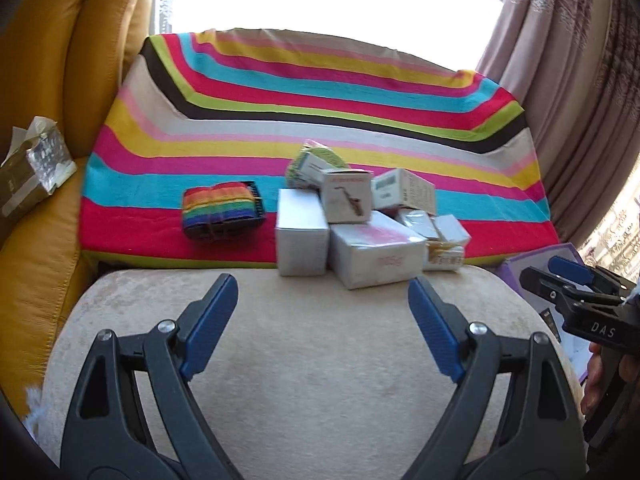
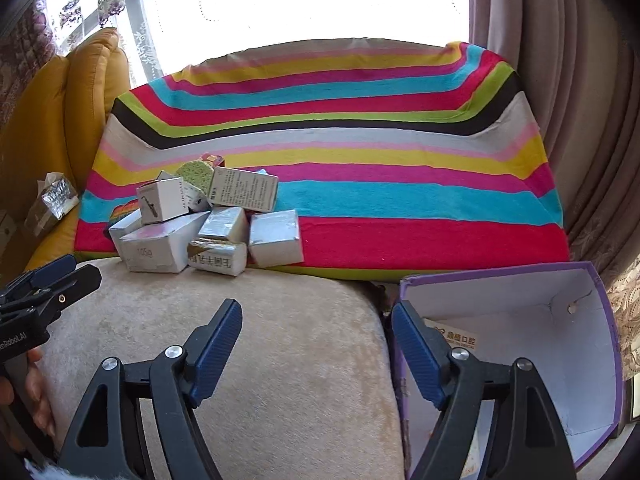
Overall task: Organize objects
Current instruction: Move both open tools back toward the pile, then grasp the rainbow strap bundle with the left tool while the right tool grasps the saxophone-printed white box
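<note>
A heap of several small white and grey boxes [image 1: 360, 220] lies at the near edge of the striped blanket [image 1: 320, 120]; it also shows in the right wrist view [image 2: 208, 224]. A rainbow-striped roll [image 1: 220, 210] in a black tray sits left of the heap. My left gripper [image 1: 323, 292] is open and empty above the beige cushion [image 1: 312, 360], short of the boxes. My right gripper [image 2: 316, 320] is open and empty, over the cushion edge beside a purple box [image 2: 520, 344]. A card lies in that open box.
A yellow leather sofa [image 1: 52, 100] with a torn brown package [image 1: 32, 168] stands at the left. Curtains [image 1: 568, 80] hang at the right, a bright window behind. The right part of the blanket [image 2: 420, 200] has nothing on it.
</note>
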`<state>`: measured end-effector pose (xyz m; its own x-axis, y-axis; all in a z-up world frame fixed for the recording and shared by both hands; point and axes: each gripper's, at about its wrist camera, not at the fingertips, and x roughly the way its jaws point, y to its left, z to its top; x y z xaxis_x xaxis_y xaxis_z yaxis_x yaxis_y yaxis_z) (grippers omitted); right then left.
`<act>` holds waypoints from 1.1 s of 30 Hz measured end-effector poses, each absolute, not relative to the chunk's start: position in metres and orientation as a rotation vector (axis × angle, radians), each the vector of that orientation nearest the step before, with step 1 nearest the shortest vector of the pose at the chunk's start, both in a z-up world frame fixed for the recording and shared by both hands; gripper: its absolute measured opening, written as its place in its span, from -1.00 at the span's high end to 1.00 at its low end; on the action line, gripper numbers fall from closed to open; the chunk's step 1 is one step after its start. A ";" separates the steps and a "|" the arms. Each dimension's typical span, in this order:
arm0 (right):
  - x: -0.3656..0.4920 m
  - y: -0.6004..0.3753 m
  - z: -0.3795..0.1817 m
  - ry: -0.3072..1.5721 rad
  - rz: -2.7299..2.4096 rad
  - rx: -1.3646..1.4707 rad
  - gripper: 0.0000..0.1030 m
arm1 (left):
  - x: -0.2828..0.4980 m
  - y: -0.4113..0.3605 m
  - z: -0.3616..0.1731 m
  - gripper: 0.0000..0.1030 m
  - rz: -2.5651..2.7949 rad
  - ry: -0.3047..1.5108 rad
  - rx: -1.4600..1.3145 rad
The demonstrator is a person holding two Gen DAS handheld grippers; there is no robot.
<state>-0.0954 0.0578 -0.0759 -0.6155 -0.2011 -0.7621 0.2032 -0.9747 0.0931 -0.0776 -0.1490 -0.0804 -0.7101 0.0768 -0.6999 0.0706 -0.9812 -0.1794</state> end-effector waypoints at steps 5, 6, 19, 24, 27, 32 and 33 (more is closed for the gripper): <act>-0.114 0.012 -0.070 -0.005 -2.618 1.193 -0.58 | -0.088 -0.193 -0.087 -0.83 2.960 -0.452 -1.266; -0.114 0.012 -0.070 -0.005 -2.618 1.193 -0.58 | -0.091 -0.201 -0.089 -0.83 2.965 -0.496 -1.275; -0.148 -0.065 -0.066 0.104 -2.560 1.148 -0.60 | -0.157 -0.234 -0.115 -0.92 2.861 -0.572 -1.509; -0.155 -0.081 -0.070 0.133 -2.546 1.160 -0.60 | -0.188 -0.238 -0.123 -0.98 2.849 -0.582 -1.594; -0.159 -0.086 -0.072 0.141 -2.541 1.165 -0.60 | -0.203 -0.238 -0.129 -0.99 2.848 -0.570 -1.650; -0.164 -0.090 -0.076 0.140 -2.543 1.182 -0.60 | -0.214 -0.239 -0.142 -0.99 2.829 -0.575 -1.730; -0.166 -0.091 -0.076 0.142 -2.540 1.184 -0.60 | -0.215 -0.241 -0.144 -0.99 2.827 -0.582 -1.741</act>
<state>-0.1657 -0.0908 -0.0765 -0.5981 -0.2564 -0.7593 0.3396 -0.9393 0.0496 -0.2152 -0.2406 -0.1443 -0.4476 -0.0143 -0.8941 0.3666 -0.9149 -0.1689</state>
